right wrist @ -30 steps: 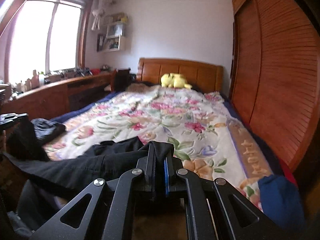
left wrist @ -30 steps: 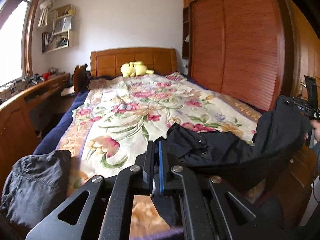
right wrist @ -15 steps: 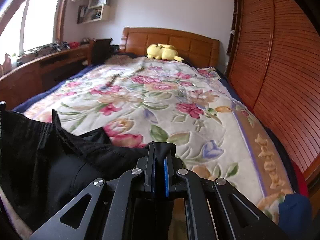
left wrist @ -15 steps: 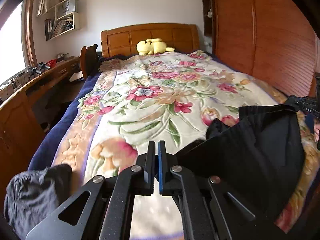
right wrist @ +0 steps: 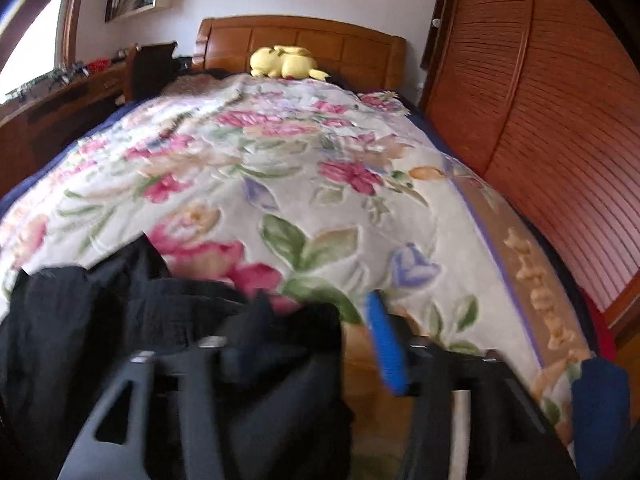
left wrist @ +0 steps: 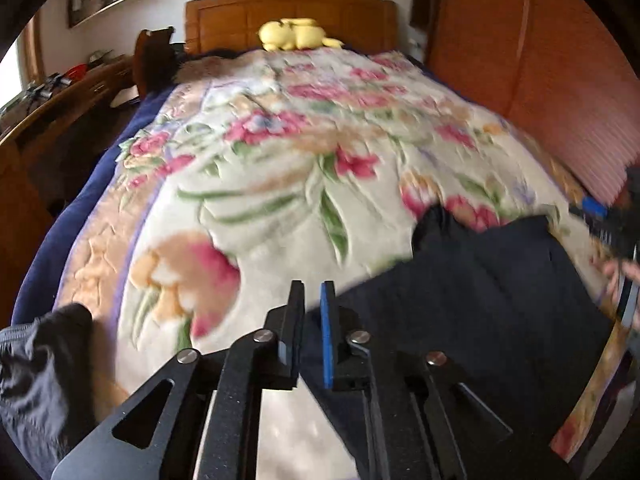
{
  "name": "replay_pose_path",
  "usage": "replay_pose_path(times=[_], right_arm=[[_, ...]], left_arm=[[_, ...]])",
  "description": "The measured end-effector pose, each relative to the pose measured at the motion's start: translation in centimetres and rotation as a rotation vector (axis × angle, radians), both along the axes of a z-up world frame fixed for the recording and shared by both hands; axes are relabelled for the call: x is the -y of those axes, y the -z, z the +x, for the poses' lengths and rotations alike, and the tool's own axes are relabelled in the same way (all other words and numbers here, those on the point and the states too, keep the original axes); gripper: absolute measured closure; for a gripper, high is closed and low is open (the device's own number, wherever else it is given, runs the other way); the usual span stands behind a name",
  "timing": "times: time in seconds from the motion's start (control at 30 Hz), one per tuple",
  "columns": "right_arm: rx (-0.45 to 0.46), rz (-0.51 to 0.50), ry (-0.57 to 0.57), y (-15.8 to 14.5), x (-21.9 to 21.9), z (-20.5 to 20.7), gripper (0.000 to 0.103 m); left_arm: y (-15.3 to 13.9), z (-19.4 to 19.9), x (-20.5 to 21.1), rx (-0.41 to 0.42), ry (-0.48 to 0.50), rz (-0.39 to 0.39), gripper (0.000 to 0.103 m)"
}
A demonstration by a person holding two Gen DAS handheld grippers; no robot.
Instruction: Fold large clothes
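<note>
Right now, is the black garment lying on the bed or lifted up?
Lying on the bed: the black garment is spread over the floral blanket, and both grippers, left and right, are open.

The floral patterned blanket (left wrist: pixel 280 168) lies bare across the middle of the bed, open to passage as far as the yellow plush toy (left wrist: pixel 294 34) at the wooden headboard (right wrist: pixel 300 46). Obstructions: black spread garment (left wrist: pixel 500 280) at near right; crumpled grey garment (left wrist: pixel 36 368) at near left corner; slatted wooden wardrobe doors (right wrist: pixel 560 140) close along the right side.
</note>
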State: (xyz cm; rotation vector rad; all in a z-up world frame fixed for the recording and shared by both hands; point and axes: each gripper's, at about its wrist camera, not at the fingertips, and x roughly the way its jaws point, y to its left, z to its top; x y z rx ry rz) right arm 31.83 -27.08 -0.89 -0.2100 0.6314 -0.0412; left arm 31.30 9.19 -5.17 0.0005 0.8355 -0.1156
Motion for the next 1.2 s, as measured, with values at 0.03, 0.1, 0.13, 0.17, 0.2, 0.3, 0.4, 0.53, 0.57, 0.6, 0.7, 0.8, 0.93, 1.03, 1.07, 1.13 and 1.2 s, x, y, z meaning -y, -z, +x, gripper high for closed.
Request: replay_pose_path(times=[0.03, 0.1, 0.13, 0.17, 0.2, 0.3, 0.4, 0.53, 0.57, 0.6, 0.7, 0.8, 0.93, 1.03, 1.07, 1.13, 1.2], right_arm=[[-0.014, 0.01, -0.004, 0.1, 0.3, 0.2, 0.035], [-0.035, 0.037, -0.014, 0.1, 1.0, -0.6, 0.033], [-0.042, 0.049, -0.025, 0.1, 1.4, -1.2, 0.032], [-0.045, 0.055, -0.035, 0.1, 1.7, -1.5, 0.032], [-0.042, 0.056, -0.049, 0.1, 2.0, -2.6, 0.032], [-0.065, 0.074, -0.078, 0.8, 3.7, -5.0, 0.032], [-0.09, 0.108, -0.111, 1.4, 4.7, -8.3, 0.032], [-0.101, 0.151, -0.141, 2.3, 5.7, -12.3, 0.032], [-0.106, 0.162, -0.147, 2.5, 5.9, -13.3, 0.032], [-0.11, 0.169, -0.149, 2.7, 6.1, -14.0, 0.032], [-0.114, 0.187, -0.157, 3.2, 6.5, -15.9, 0.032], [-0.112, 0.172, -0.156, 3.5, 6.8, -16.6, 0.032], [-0.122, 0.162, -0.155, 3.8, 7.2, -16.9, 0.031], [-0.131, 0.166, -0.151, 4.0, 7.7, -17.2, 0.03], [-0.132, 0.167, -0.149, 4.1, 7.8, -17.3, 0.03], [-0.136, 0.171, -0.146, 4.1, 8.1, -17.3, 0.03], [-0.139, 0.181, -0.147, 4.4, 8.2, -17.2, 0.029]], left_arm=[[0.8, -1.0, 0.5, -0.008, 0.018, 0.006, 0.092], [1.9, -2.5, 1.2, -0.024, 0.045, 0.0, 0.091], [2.4, -3.6, 1.6, -0.034, 0.062, -0.009, 0.091], [2.8, -4.3, 1.8, -0.04, 0.073, -0.011, 0.09], [3.1, -5.2, 2.1, -0.04, 0.085, -0.011, 0.09], [3.6, -8.1, 2.6, -0.05, 0.109, -0.026, 0.089], [3.7, -11.3, 2.8, -0.042, 0.13, -0.056, 0.089], [4.5, -15.2, 2.7, -0.056, 0.123, -0.093, 0.088], [4.6, -15.9, 2.7, -0.059, 0.12, -0.101, 0.087], [4.9, -16.8, 2.6, -0.065, 0.116, -0.109, 0.087], [5.6, -18.5, 2.8, -0.069, 0.107, -0.092, 0.086], [6.7, -18.9, 2.7, -0.098, 0.102, -0.103, 0.086], [7.1, -19.1, 2.7, -0.097, 0.093, -0.13, 0.085], [7.1, -19.1, 2.8, -0.087, 0.083, -0.136, 0.085], [7.1, -19.0, 2.8, -0.086, 0.081, -0.138, 0.084], [7.2, -18.8, 2.8, -0.087, 0.078, -0.137, 0.084], [7.3, -18.4, 2.8, -0.091, 0.081, -0.139, 0.084]])
